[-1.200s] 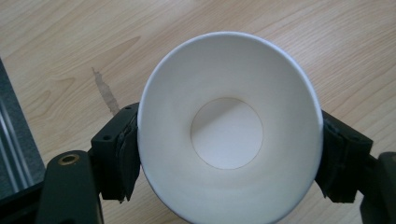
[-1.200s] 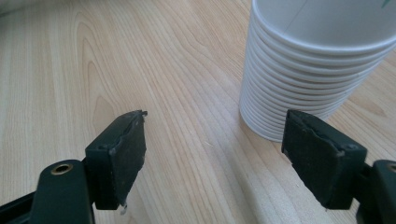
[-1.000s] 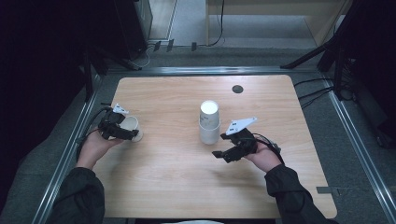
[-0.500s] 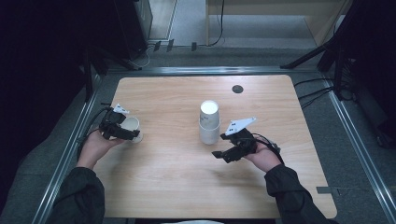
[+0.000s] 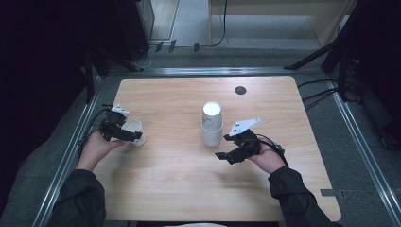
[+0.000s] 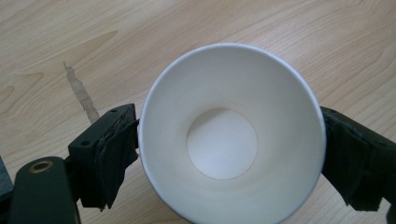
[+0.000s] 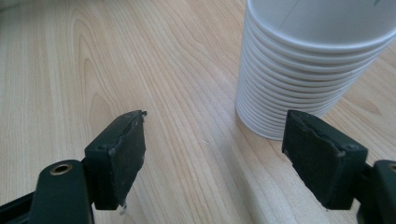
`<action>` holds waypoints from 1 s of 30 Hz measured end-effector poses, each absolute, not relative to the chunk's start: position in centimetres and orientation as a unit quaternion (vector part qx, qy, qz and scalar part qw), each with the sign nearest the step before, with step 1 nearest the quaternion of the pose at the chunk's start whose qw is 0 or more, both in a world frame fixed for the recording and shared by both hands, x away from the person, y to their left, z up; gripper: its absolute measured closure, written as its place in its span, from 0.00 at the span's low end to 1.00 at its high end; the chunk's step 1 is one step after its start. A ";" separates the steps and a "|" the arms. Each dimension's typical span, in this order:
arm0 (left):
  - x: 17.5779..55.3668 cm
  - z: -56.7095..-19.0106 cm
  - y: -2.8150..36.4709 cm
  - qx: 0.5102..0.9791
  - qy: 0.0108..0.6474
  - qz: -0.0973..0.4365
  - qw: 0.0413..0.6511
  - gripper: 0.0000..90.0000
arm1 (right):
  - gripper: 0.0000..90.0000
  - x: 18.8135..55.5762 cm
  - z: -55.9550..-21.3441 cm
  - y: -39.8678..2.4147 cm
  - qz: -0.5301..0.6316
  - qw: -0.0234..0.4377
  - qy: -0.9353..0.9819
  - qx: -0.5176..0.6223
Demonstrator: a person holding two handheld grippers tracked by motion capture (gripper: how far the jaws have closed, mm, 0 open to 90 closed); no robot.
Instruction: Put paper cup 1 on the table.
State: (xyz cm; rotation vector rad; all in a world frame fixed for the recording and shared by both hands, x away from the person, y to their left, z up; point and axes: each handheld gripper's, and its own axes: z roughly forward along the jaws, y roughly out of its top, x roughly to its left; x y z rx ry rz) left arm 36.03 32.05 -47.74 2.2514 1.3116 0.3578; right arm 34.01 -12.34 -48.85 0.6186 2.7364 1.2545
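a single paper cup [image 6: 232, 135] stands upright on the bench [image 5: 189, 189] between the jaws of the left gripper [image 5: 128, 135], which have just been opening and now look released around it. the right gripper [image 7: 224, 154], jaws spread and empty, waits just short of the cup stack [image 7: 313, 70]. pulling the left gripper away crookedly could catch the rim and tip the light cup.

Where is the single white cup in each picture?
High view: cup at the table's left edge, in the left claw.
Left gripper view: centre, mouth towards the camera, between the jaws.
Right gripper view: not in it.
Shared landmark: wooden table.
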 end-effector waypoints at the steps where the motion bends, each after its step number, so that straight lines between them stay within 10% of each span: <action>1: 36.0 -47.6 32.1 0.826 0.485 0.128 0.259 0.13 | 0.24 34.0 -48.8 -12.4 0.410 0.034 0.889 0.201; 30: 34.3 -42.9 30.6 0.819 0.450 0.117 0.337 0.03 | 0.16 34.9 -48.5 -13.0 0.404 0.053 0.885 0.226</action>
